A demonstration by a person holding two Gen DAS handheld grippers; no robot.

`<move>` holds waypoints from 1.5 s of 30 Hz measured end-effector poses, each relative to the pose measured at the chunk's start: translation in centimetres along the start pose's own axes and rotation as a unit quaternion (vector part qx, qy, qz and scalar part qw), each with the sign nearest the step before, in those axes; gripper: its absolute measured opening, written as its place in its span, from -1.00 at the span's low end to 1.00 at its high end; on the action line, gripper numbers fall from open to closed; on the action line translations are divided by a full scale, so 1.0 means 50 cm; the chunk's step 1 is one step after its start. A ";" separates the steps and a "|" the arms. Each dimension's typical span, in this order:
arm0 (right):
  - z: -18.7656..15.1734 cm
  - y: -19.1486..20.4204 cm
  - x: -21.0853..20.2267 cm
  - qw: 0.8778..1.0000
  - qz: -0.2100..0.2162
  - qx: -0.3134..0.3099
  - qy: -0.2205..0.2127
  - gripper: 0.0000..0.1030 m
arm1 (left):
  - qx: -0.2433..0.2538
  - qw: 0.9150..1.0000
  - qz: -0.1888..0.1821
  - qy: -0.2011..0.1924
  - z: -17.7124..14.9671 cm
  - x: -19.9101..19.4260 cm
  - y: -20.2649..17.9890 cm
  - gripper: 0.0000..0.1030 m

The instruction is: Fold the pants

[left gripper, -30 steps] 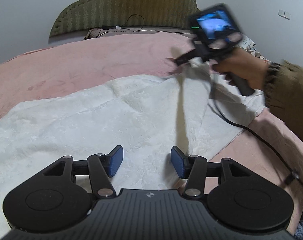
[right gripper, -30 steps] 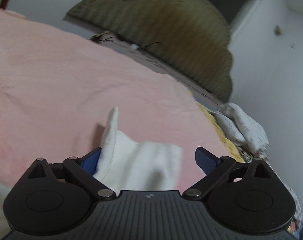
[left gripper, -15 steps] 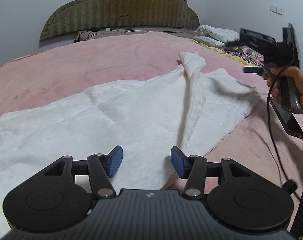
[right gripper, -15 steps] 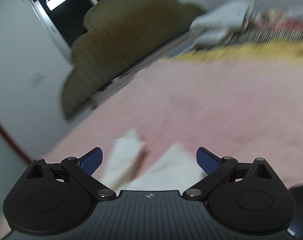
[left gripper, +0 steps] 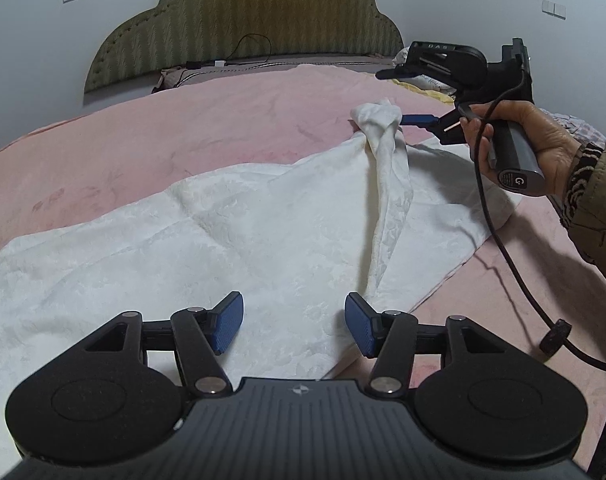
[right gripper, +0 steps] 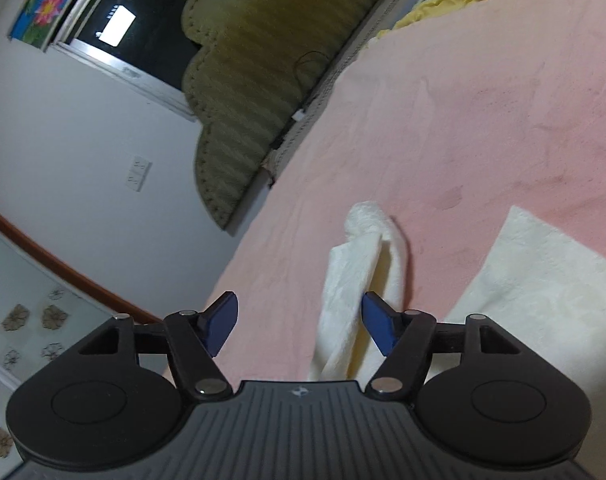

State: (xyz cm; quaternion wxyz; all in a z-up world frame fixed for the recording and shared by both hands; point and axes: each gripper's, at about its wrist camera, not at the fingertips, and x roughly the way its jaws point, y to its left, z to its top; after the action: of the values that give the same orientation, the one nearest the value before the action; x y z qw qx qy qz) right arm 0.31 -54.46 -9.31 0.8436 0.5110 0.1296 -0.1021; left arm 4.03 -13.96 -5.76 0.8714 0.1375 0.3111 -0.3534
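White pants (left gripper: 231, 236) flat on bed, long axis left-right, bunched tip toward headboard (left gripper: 243, 16).

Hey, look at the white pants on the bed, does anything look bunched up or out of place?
Yes. The white pants mostly lie flat on the pink bedspread, but one strip is twisted into a raised ridge ending in a bunched knot at the far end. The right gripper is at that bunch, its jaws just closing, not yet pinching it.

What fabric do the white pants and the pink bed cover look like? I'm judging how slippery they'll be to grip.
White pants: soft matte woven cloth, probably cotton, with a faint embossed pattern. Pink bed cover: fuzzy, fleece-like plush showing brushed marks.
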 end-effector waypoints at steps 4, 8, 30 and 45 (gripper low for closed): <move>-0.004 -0.010 0.023 0.999 -0.024 0.009 0.027 0.34 | -0.001 1.000 0.002 0.000 -0.002 0.005 0.001 0.17; 0.008 -0.011 0.065 0.999 -0.023 0.023 0.030 0.35 | 0.000 1.000 0.005 -0.001 -0.004 0.007 0.000 0.19; -0.031 -0.005 -0.197 0.995 -0.065 -0.012 -0.079 -0.88 | 0.167 0.983 -0.004 -0.072 0.024 0.039 -0.125 0.38; 0.031 0.139 -0.153 0.993 0.029 -0.078 -0.079 -0.88 | 0.132 0.977 0.120 -0.118 0.071 0.027 -0.101 -0.88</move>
State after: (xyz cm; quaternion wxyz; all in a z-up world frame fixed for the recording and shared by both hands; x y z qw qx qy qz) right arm -4.63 -52.36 -0.34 0.8911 0.4374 0.0554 -0.1075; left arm 2.81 -19.91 -4.01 0.9123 0.2450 0.1377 -0.2979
